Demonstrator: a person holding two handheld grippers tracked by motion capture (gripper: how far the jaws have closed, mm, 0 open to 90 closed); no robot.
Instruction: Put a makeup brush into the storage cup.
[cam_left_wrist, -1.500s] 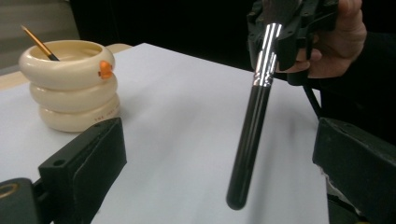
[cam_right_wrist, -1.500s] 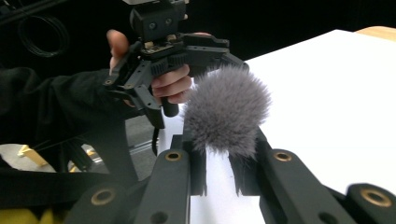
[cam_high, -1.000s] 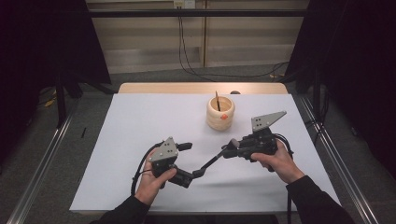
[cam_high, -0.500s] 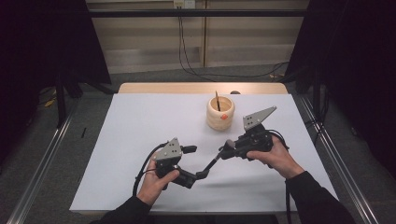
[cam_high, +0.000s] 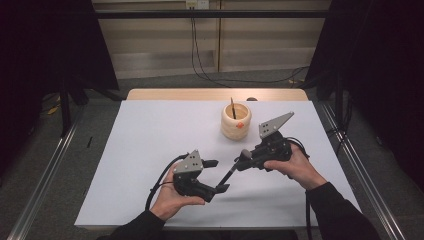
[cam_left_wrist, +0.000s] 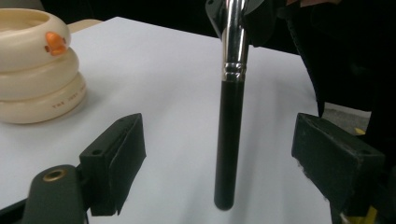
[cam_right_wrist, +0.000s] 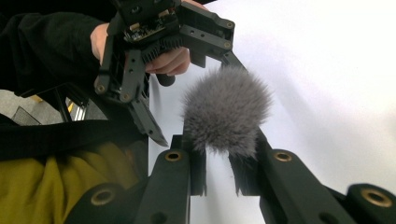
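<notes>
Right gripper (cam_high: 246, 161) clamped near makeup brush (cam_left_wrist: 232, 116) head, left gripper (cam_high: 220, 188) jaws just closing, handle between but untouched above tabletop (cam_high: 150, 130); risk: off-centre squeeze knocking brush loose.

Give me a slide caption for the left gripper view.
Makeup brush handle stands between the left tool's closing jaws, cream duck cup behind.

Bright overhead light on the white table (cam_high: 150, 150), dark surroundings; glare streaks the brush ferrule (cam_left_wrist: 235, 42), bristles softly blurred.
</notes>
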